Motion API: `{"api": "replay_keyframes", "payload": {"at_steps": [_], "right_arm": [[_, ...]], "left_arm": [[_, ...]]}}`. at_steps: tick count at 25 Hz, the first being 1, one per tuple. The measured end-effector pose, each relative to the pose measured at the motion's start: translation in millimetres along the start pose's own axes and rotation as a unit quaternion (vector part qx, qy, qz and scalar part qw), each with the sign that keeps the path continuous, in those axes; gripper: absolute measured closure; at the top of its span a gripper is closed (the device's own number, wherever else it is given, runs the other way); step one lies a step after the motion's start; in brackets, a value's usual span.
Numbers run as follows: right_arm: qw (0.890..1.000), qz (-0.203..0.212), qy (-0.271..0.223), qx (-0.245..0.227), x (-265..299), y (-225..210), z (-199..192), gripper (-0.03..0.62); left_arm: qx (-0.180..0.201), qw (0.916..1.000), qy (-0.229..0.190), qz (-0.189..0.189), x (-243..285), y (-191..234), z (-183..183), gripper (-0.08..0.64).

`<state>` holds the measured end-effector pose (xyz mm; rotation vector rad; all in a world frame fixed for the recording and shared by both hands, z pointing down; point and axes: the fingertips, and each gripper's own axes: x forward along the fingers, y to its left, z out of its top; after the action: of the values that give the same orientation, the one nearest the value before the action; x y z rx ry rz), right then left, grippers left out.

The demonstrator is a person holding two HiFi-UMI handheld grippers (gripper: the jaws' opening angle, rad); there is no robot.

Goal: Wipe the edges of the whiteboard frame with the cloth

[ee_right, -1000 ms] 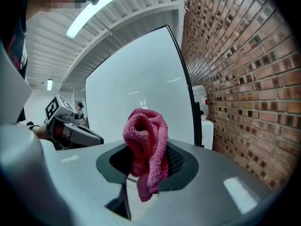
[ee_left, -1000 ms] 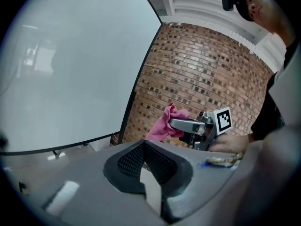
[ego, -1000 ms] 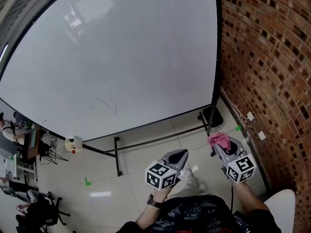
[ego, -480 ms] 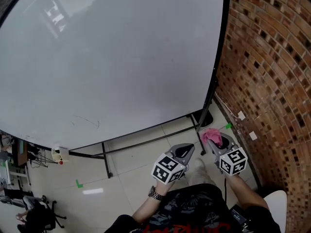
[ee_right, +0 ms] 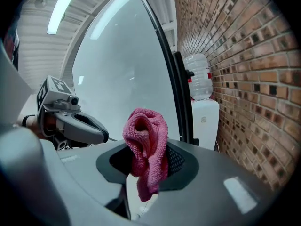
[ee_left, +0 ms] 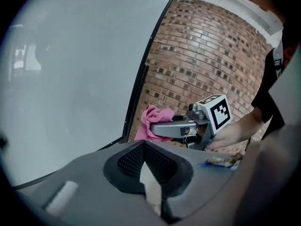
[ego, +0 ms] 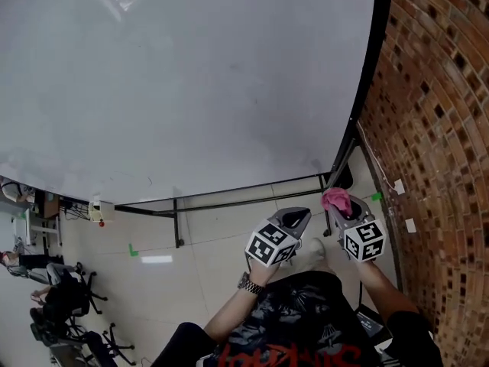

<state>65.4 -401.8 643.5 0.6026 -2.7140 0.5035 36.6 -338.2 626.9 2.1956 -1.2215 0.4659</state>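
A large whiteboard (ego: 191, 82) on a black stand fills the head view; its black frame edge (ego: 365, 90) runs down the right side beside a brick wall. My right gripper (ego: 334, 205) is shut on a pink cloth (ego: 335, 199), which bunches up between its jaws (ee_right: 146, 149). The cloth sits just below the board's lower right corner, apart from the frame (ee_right: 170, 74). My left gripper (ego: 296, 218) is beside it to the left, shut with nothing in it. From the left gripper view the pink cloth (ee_left: 151, 121) shows next to the frame (ee_left: 141, 84).
The brick wall (ego: 435, 113) stands close on the right. The stand's black legs (ego: 177, 220) cross the tiled floor. Office chairs (ego: 65, 300) and a person stand at the far left. A water bottle on a white dispenser (ee_right: 201, 86) sits behind the board.
The view has swung up and closer to the board. Both grippers have risen toward the board's lower right corner, the cloth still held.
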Motion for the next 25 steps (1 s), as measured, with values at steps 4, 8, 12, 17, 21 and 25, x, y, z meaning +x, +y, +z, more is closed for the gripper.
{"api": "replay_keyframes", "payload": {"at_steps": [4, 8, 12, 17, 21, 25], "right_arm": [[1.000, 0.000, 0.004, -0.001, 30.1, -37.0, -25.9, 0.470], [0.998, 0.005, 0.053, 0.014, 73.2, -67.7, -68.0, 0.469], [0.991, 0.002, 0.114, 0.076, 108.4, -96.9, -111.9, 0.469], [0.984, -0.008, 0.130, 0.119, 123.3, -115.8, -122.9, 0.469], [0.984, -0.002, 0.132, 0.119, 123.4, -107.9, -115.3, 0.469], [0.989, -0.004, 0.119, 0.083, 117.0, -106.8, -95.0, 0.469]], "left_arm": [[-0.038, 0.9986, 0.035, 0.010, 34.1, 13.5, -13.6, 0.560], [-0.039, 0.9963, 0.069, 0.032, 45.2, 19.8, -33.4, 0.560], [-0.063, 0.9955, 0.061, 0.036, 47.6, 20.6, -33.0, 0.560], [-0.069, 0.9950, 0.060, 0.040, 47.1, 23.4, -35.3, 0.560], [-0.074, 0.9943, 0.053, 0.055, 34.9, 30.9, -33.9, 0.560], [-0.069, 0.9954, 0.042, 0.051, 33.2, 32.9, -24.6, 0.560]]}}
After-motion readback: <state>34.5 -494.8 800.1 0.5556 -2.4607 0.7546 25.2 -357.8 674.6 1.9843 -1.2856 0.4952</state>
